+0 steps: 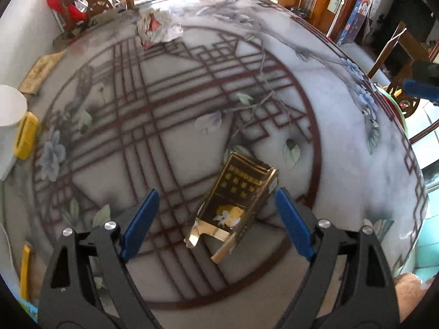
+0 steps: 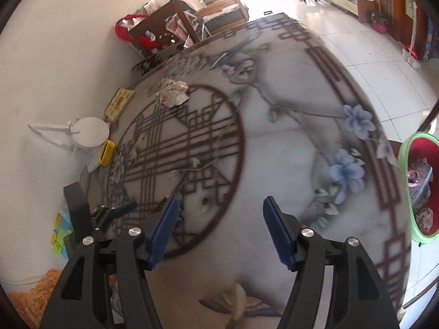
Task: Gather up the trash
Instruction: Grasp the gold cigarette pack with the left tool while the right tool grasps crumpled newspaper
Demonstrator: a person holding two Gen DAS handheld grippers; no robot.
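my left fingers (image 1: 216,213) gape around the gold box (image 1: 238,200); right fingers (image 2: 221,227) open, empty; wrapper (image 1: 157,27) at the worktop's (image 1: 343,142) far edge remains; bin (image 2: 419,186) holds some.

Daylight pours in from the room beyond the far edge of the table (image 1: 356,142), blown out to white there in both views. The tabletop (image 2: 274,150) carries a soft sheen. Fisheye curvature bends the table's rim, corners go black, and the right wrist view is motion-smeared.
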